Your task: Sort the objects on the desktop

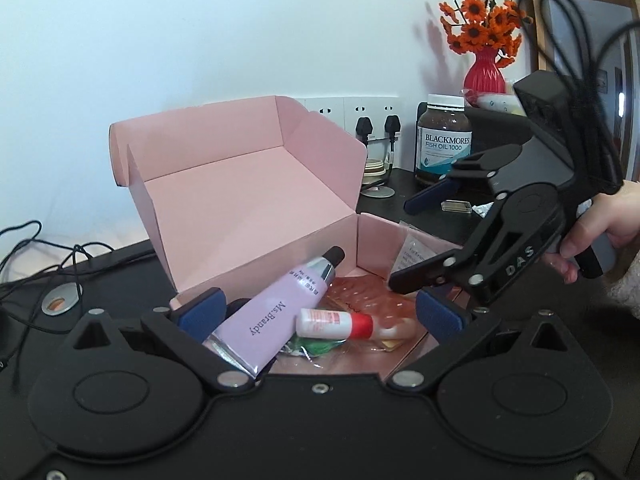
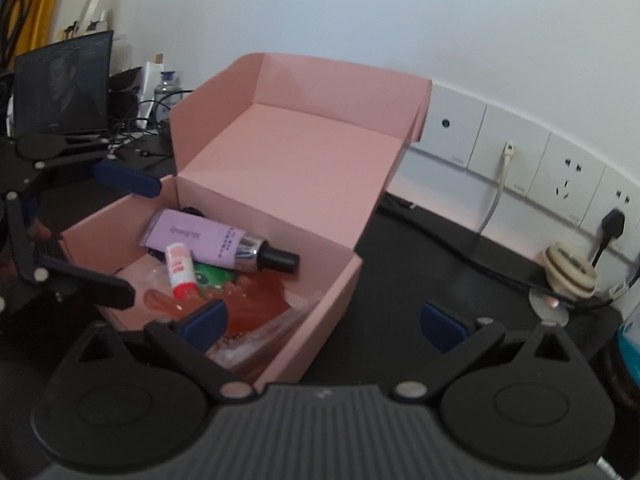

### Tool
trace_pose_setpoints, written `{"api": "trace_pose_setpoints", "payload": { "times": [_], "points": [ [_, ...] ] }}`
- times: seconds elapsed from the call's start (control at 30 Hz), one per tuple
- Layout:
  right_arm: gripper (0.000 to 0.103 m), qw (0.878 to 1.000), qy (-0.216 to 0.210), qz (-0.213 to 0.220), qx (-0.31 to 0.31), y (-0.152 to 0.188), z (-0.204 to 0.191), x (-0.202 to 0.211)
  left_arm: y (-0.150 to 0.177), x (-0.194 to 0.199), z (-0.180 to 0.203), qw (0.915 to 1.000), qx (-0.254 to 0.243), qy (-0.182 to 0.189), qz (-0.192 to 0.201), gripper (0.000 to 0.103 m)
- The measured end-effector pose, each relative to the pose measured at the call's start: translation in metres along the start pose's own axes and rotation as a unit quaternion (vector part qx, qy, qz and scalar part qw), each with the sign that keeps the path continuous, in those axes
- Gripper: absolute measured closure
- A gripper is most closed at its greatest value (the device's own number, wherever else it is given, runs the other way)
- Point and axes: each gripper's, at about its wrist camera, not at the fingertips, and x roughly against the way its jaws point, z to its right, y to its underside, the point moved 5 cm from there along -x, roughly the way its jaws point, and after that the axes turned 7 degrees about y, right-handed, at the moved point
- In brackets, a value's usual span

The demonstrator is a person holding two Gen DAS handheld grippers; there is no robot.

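Observation:
An open pink cardboard box (image 1: pixel 256 200) stands on the black desk with its lid tilted back. Inside lie a lilac tube (image 1: pixel 272 316) with a black cap, a small white bottle (image 1: pixel 336 322) with a red cap, a green packet (image 1: pixel 320 346) and a red bubble-wrapped item (image 1: pixel 368 300). My left gripper (image 1: pixel 318 312) is open just above the box's near end, empty. My right gripper (image 1: pixel 414 242) is open at the box's right corner, held by a hand. In the right wrist view, the right gripper (image 2: pixel 324 322) straddles the box wall (image 2: pixel 332 300), with the tube (image 2: pixel 208 240) and bottle (image 2: pixel 180 268) beyond it. The left gripper (image 2: pixel 120 232) is open at the far side.
A fish oil bottle (image 1: pixel 443 140), a small clear case (image 1: pixel 456 205) and a red vase of orange flowers (image 1: pixel 484 72) stand at the right. Wall sockets (image 2: pixel 560 176) with plugs and a tape roll (image 2: pixel 570 272) line the back. Cables (image 1: pixel 36 256) trail left; a laptop (image 2: pixel 64 88) stands beyond.

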Motion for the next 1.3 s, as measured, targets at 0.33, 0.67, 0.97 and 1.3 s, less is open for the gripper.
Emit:
{"api": "trace_pose_setpoints", "payload": {
  "times": [0.33, 0.67, 0.97, 1.3],
  "points": [
    [0.001, 0.996, -0.008, -0.022, -0.081, 0.001, 0.014, -0.008, -0.002, 0.001, -0.001, 0.9994, 0.015, -0.016, 0.027, 0.000],
    [0.001, 0.976, -0.011, 0.001, -0.218, -0.001, 0.036, -0.007, -0.011, 0.018, -0.028, 0.9907, 0.090, -0.094, 0.040, 0.000],
    [0.001, 0.975, -0.034, 0.014, -0.221, -0.003, 0.016, -0.009, -0.002, 0.010, -0.035, 0.9854, 0.114, -0.124, 0.023, 0.000],
    [0.001, 0.960, -0.039, -0.030, -0.277, 0.007, 0.027, -0.023, 0.002, 0.000, -0.029, 0.9807, 0.129, -0.148, 0.000, 0.000]
  ]
}}
